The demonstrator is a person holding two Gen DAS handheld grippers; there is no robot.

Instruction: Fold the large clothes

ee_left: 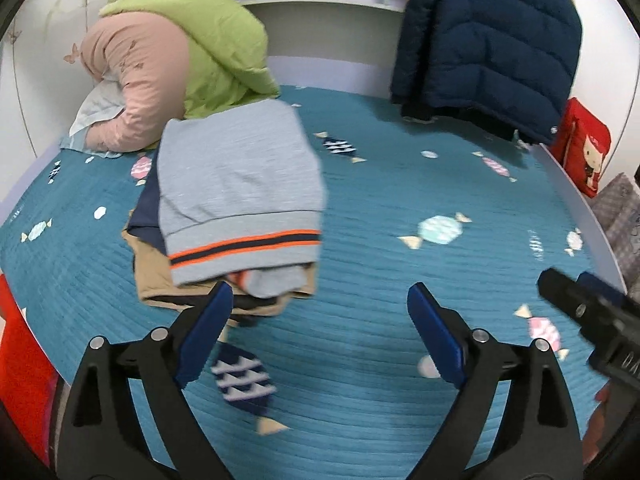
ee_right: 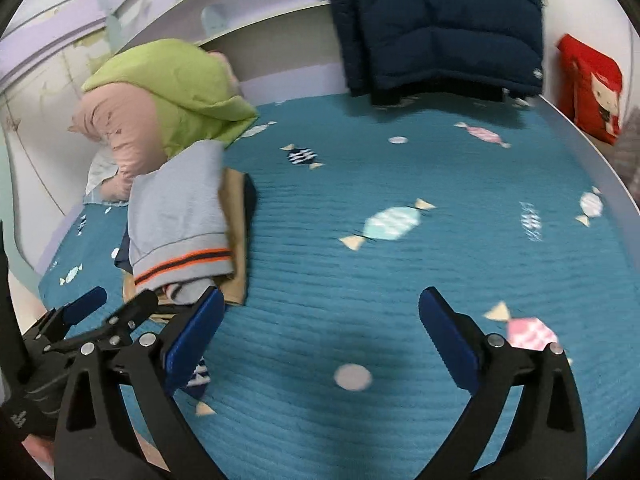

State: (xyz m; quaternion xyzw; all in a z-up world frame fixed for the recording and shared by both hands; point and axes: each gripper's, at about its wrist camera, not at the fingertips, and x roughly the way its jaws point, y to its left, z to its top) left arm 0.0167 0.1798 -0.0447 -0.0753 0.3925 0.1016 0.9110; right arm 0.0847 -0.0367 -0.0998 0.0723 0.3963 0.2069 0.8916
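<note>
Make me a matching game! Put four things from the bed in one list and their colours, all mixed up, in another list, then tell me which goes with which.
Things:
1. puffy jacket hanging at the back
2. top garment on the folded pile
3. quilt with sweets on it
4. cushion at the right edge

Colours:
A. teal
B. red
C. grey with orange and navy stripes
D. navy

Pairs: 1-D, 2-C, 3-A, 4-B
</note>
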